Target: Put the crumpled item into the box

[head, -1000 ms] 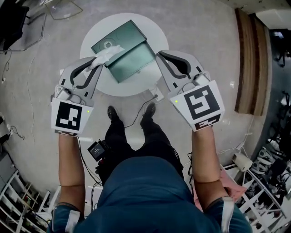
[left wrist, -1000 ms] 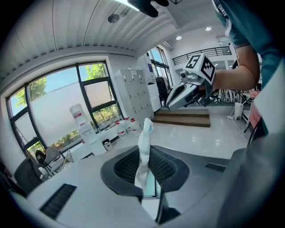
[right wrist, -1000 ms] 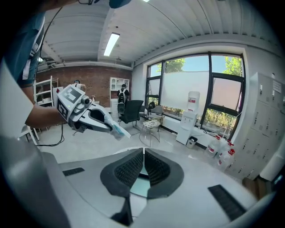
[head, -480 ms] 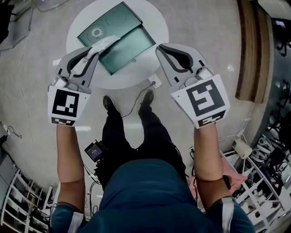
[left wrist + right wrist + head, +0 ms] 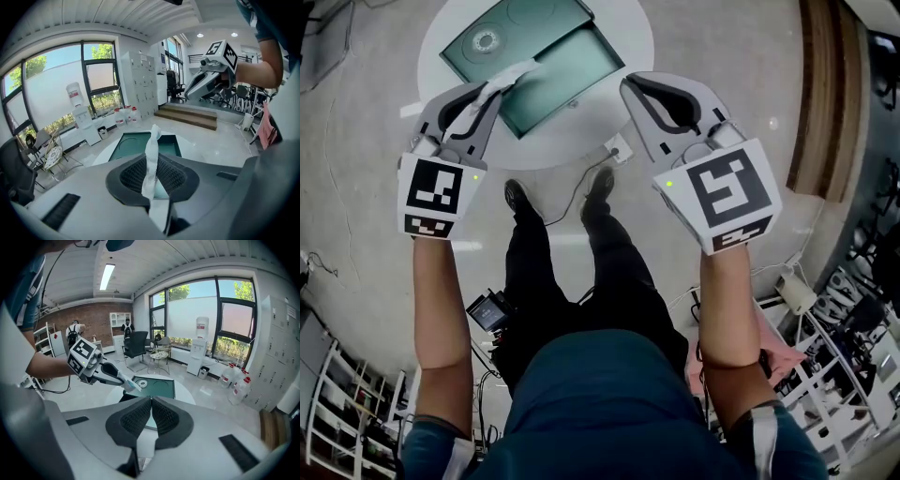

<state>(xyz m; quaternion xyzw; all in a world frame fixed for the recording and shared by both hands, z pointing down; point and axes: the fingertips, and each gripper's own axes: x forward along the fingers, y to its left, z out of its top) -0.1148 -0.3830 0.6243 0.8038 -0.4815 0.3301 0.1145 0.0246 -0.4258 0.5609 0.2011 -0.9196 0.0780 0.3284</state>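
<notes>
A dark green box (image 5: 567,77) lies open on a round white table (image 5: 623,37), its lid (image 5: 502,33) folded back to the left. My left gripper (image 5: 492,89) is shut on a white crumpled item (image 5: 512,74), whose end hangs above the box's near left edge. In the left gripper view the item (image 5: 152,140) stands up between the pads, with the box (image 5: 136,146) beyond. My right gripper (image 5: 633,89) hovers at the table's right side, shut with nothing in it. Its pads (image 5: 140,416) meet in the right gripper view, which also shows the left gripper (image 5: 123,378) over the box (image 5: 159,387).
A power strip (image 5: 617,148) with a cable lies on the floor by the table, near the person's shoes (image 5: 517,199). A wooden step (image 5: 820,103) runs along the right. Wire shelves (image 5: 834,375) stand at lower right. A water dispenser (image 5: 78,110) and bottles line the window wall.
Both grippers have sunk toward the table, and the left one has carried the white item down to the box's edge. Neither grip has changed.
</notes>
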